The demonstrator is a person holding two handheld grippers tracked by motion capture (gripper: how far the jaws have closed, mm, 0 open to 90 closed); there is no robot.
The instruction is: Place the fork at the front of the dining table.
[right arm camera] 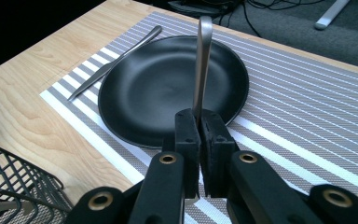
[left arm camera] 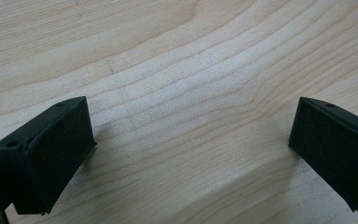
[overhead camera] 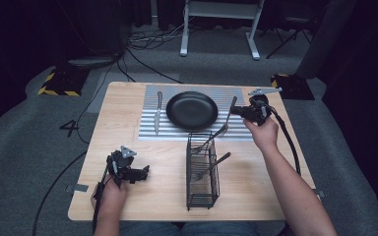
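Clearly slim steel fork (right arm camera: 202, 70) handle, matte, straight.

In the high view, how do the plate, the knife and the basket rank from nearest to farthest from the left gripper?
From the left gripper:
1. Basket, to its right on the bare wood.
2. Knife, beyond it, on the mat's left side.
3. Plate, beyond and to the right, at the mat's middle.

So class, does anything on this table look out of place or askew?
Nothing is spilled or damaged. The black plate sits on the striped placemat with a knife at its left. The right gripper holds a utensil; two forks lean in the wire basket.
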